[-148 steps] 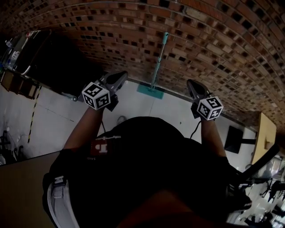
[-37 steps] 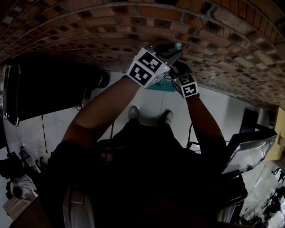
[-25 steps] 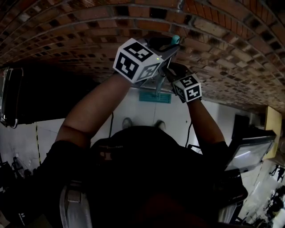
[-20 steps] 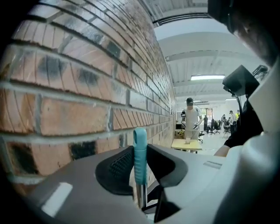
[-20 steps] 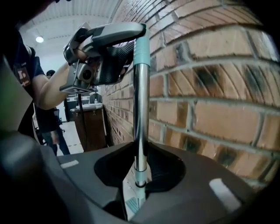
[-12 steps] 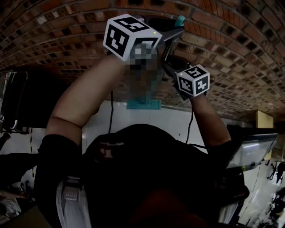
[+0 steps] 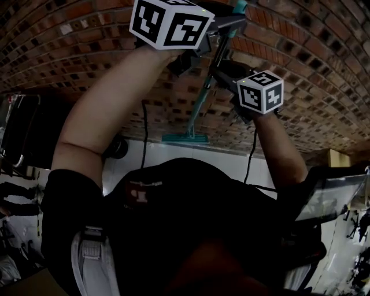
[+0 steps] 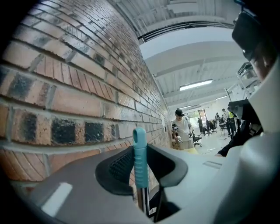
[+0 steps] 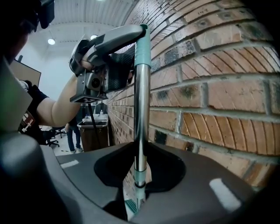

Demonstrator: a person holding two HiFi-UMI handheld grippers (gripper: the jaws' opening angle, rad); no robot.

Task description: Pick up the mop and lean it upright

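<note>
The mop has a silver pole [image 7: 203, 95] with a teal end grip [image 7: 239, 7] and a flat teal head [image 7: 185, 139] on the floor at the foot of the brick wall. It stands nearly upright close to the wall. My left gripper [image 7: 226, 24] is shut on the teal end grip [image 8: 140, 153] at the top. Just below it, my right gripper [image 7: 218, 68] is shut on the silver pole [image 9: 141, 109]. In the right gripper view the left gripper [image 9: 114, 40] shows above, and a bit of the mop head [image 9: 130, 205] below.
The brick wall [image 7: 324, 69] fills the back. A dark cart [image 7: 23, 133] stands at the left, and a black cable [image 7: 143, 130] hangs in front of the wall. A person [image 8: 181, 129] stands far off along the wall. A bin trolley [image 9: 92, 131] stands further along it.
Both grippers have risen with the mop handle held between them. The pole has swung steeper toward the wall, and the mop head has stayed on the floor by the wall.
</note>
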